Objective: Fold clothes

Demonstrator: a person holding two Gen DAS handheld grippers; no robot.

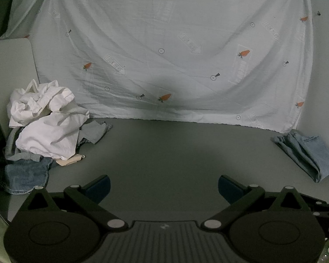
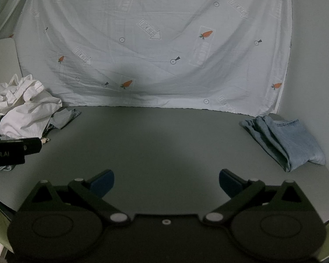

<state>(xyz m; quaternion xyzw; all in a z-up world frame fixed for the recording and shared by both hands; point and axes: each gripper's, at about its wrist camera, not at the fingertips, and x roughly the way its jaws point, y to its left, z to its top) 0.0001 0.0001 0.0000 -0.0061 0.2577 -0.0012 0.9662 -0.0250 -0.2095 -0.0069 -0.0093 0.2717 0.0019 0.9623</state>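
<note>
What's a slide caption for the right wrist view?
Open right gripper above the grey table, folded jeans right, unfolded clothes pile left.

Matt smooth grey table (image 1: 164, 153), crumpled white cotton shirts (image 1: 48, 118), faded denim jeans (image 2: 287, 140), thin printed sheet (image 1: 175, 43)

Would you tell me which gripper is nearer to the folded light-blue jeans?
Right. The right gripper hovers open with the folded jeans just ahead to its right; the left gripper, also open, sits farther left, nearer the clothes pile.
</note>
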